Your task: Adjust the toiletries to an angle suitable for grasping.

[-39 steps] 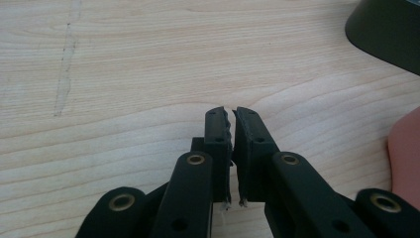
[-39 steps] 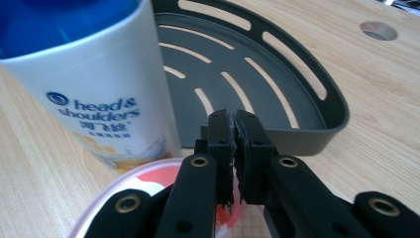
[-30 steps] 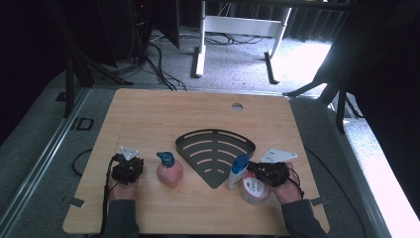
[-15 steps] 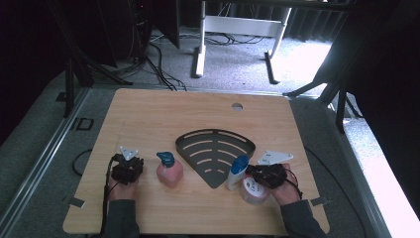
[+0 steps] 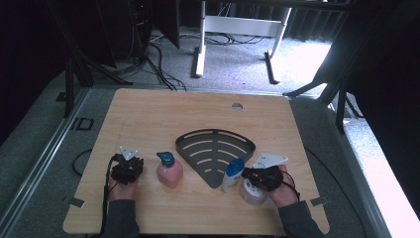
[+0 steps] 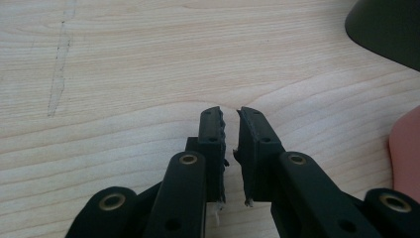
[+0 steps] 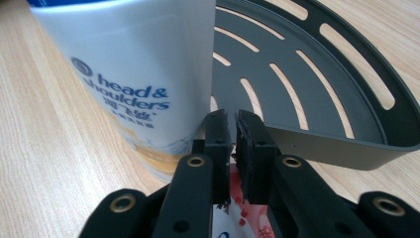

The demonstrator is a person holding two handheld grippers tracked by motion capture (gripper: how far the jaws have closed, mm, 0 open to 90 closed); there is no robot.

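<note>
A pale wooden table (image 5: 148,119) stands on grey carpet, with cables and white desk legs in the shadow beyond its far edge. At the near left, the left gripper (image 5: 127,170) rests low on the wood in the person's hand; its jaws are drawn almost together, a thin slit between the pads and nothing in it, only bare grain ahead of the tips. Just off to the right of those jaws stands a pink pump bottle (image 5: 169,171) with a blue top, close by but not touched. Further right lies a dark slotted corner tray (image 5: 190,144), its point toward the person. At the tray's near right edge a white shampoo bottle (image 7: 133,74) with a blue cap stands upright, right in front of the right gripper (image 7: 234,121) and slightly left of its tips, seemingly just clear of them. Those jaws too are nearly closed on nothing, having just eased apart a touch. Beneath the right gripper sits a roll of tape (image 5: 251,193), under the hand.
</note>
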